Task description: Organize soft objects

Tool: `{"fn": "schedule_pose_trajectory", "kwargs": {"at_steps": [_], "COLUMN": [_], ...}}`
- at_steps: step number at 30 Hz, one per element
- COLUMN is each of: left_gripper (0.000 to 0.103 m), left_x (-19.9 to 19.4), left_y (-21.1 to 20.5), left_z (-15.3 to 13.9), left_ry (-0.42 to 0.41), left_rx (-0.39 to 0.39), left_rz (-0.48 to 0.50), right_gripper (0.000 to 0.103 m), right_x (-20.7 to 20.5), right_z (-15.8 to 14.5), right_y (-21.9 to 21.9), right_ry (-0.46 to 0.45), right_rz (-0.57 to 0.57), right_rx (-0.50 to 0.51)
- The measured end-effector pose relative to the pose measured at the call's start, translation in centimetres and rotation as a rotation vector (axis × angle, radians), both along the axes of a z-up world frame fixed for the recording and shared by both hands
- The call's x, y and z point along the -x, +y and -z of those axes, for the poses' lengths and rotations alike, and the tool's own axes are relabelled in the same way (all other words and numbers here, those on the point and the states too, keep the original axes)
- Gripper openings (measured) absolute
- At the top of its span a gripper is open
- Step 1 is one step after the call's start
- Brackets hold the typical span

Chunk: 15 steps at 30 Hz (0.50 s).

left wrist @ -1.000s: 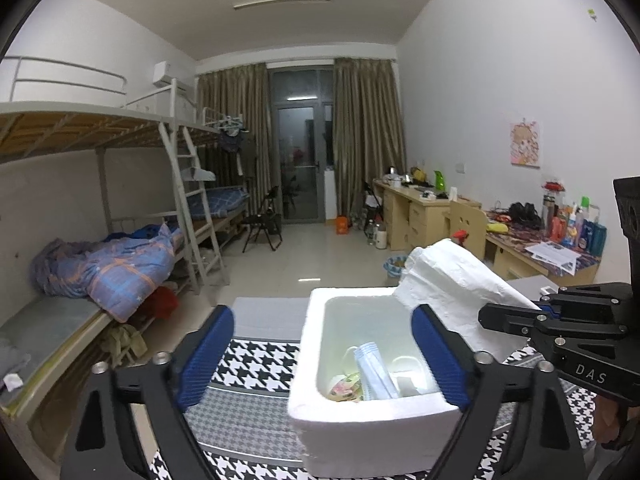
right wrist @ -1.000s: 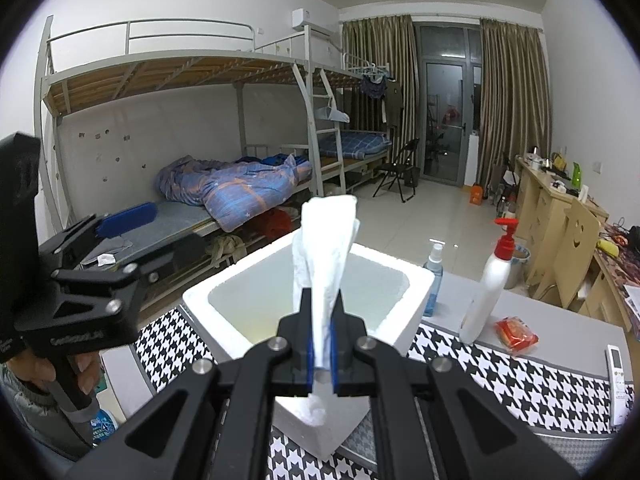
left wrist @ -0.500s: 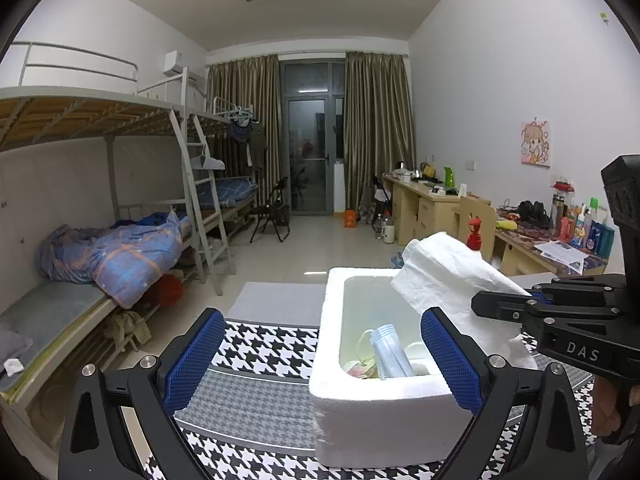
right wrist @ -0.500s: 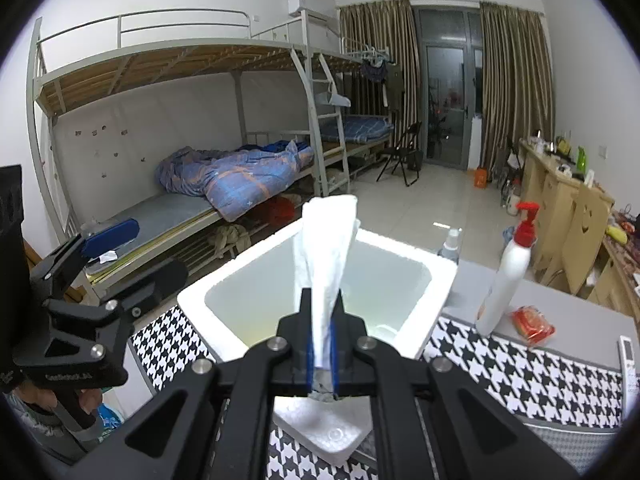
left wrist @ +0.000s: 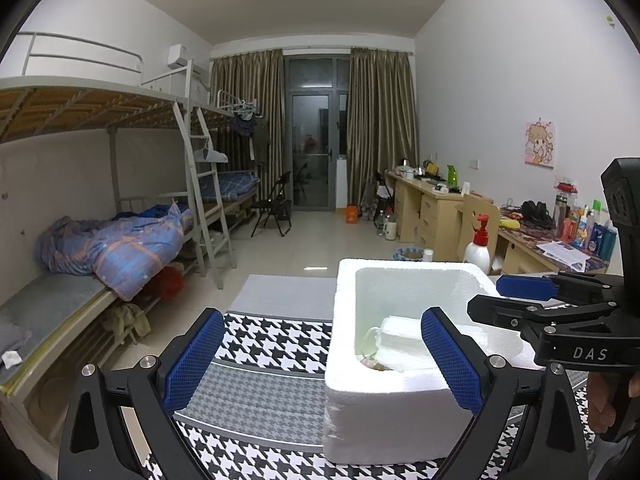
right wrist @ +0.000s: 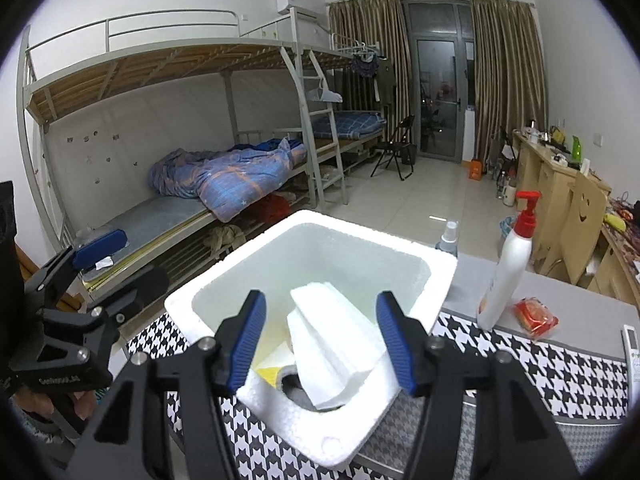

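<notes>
A white foam box (right wrist: 320, 436) stands on the houndstooth tablecloth (left wrist: 260, 340). In it lies a white folded soft pack (right wrist: 332, 344), resting on other small items; the same pack (left wrist: 400, 336) shows in the left wrist view. My right gripper (right wrist: 322, 332) hovers over the box's near edge. Its jaws are opening, and the pack lies loose below and between them with neither pad touching it. The right gripper (left wrist: 488, 296) also shows in the left wrist view, above the box's right rim. My left gripper (left wrist: 322, 352) stands wide open and empty beside the box (left wrist: 384, 408), and shows as well at the left gripper (right wrist: 132, 260).
To the right of the box stand a white pump bottle with a red top (right wrist: 508, 280) and a small spray bottle (right wrist: 448, 236). A red packet (right wrist: 534, 316) and a remote (right wrist: 632, 348) lie nearby. A bunk bed (left wrist: 120, 240) fills the left, desks (left wrist: 424, 208) the right.
The right gripper's jaws have parted and let go of the white pack, which stood upright between them and now lies in the box. The left gripper has stayed wide open.
</notes>
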<state>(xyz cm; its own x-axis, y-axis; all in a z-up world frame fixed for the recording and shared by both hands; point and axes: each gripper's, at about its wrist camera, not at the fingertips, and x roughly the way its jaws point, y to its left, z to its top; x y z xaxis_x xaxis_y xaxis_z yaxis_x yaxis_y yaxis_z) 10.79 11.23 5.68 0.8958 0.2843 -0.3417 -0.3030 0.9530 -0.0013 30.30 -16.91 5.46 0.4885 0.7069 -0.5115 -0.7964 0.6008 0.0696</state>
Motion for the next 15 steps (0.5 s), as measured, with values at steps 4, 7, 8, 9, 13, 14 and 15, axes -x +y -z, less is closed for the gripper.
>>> {"fn": "schedule_pose_trajectory", "kwargs": {"at_steps": [4, 7, 8, 9, 13, 14, 15], "left_gripper": [0.099, 0.099, 0.099, 0.099, 0.099, 0.099, 0.099], "left_x": [0.0, 0.1, 0.2, 0.2, 0.4, 0.5, 0.5], "left_y": [-0.3, -0.6, -0.6, -0.7, -0.8, -0.9, -1.1], "left_z": [-0.1, -0.2, -0.2, -0.3, -0.6, -0.7, -0.8], "left_ry": [0.008, 0.006, 0.007, 0.005, -0.006, -0.008, -0.009], "left_rx": [0.002, 0.001, 0.000, 0.003, 0.010, 0.010, 0.003], "left_rz": [0.007, 0.020, 0.021, 0.020, 0.014, 0.014, 0.019], "right_gripper": [0.075, 0.086, 0.087, 0.089, 0.099, 0.099, 0.100], "right_x": [0.1, 0.1, 0.1, 0.0, 0.1, 0.3, 0.4], "right_z": [-0.2, -0.4, -0.5, -0.5, -0.5, -0.6, -0.6], "right_y": [-0.5, -1.0, -1.3, -1.4, -2.2, -2.4, -2.6], "right_ry": [-0.021, -0.022, -0.018, -0.013, -0.009, -0.021, -0.025], "right_rz": [0.032, 0.040, 0.046, 0.051, 0.071, 0.078, 0.082], "right_rx": [0.007, -0.003, -0.009, -0.016, -0.037, -0.043, -0.046]}}
